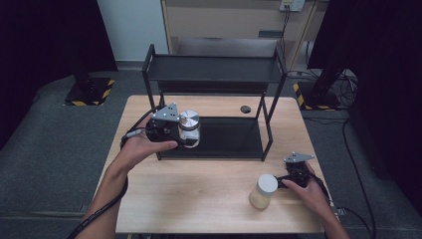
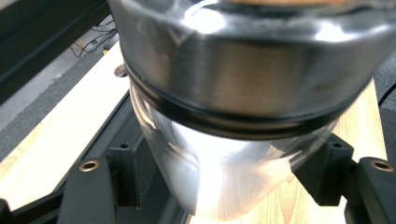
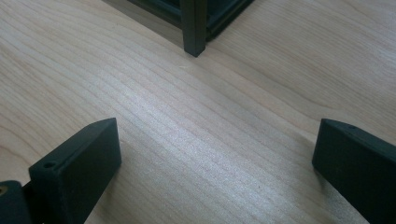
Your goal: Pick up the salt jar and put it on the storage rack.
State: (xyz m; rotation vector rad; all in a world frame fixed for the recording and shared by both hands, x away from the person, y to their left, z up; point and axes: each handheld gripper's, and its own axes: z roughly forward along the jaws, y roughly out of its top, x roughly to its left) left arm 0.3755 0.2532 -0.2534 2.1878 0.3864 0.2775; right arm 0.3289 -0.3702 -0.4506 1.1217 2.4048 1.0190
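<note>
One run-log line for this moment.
left gripper: shut on clear jar, above rack lower shelf | right gripper: open, beside yellow jar

Light wooden table [image 1: 199,199], black two-tier rack [image 1: 214,144], white-lidded jar [image 1: 263,191]

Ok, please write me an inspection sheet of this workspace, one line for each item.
Surface: light wooden table, bare wood between the things.
Job's things: clear jar with metal lid, held above the rack's lower shelf; second jar with white lid stands on the table near the right gripper.
Rack: black two-level shelf rack at the back of the table.
Clutter: small dark round piece on the table behind the rack.
Grippers: left gripper shut on the clear jar; right gripper open over bare wood, jaws wide apart.
Cables: one black cable along the left forearm; more cables on the floor at right.
Surroundings: grey floor, dark curtains, black-and-yellow striped stand bases.
</note>
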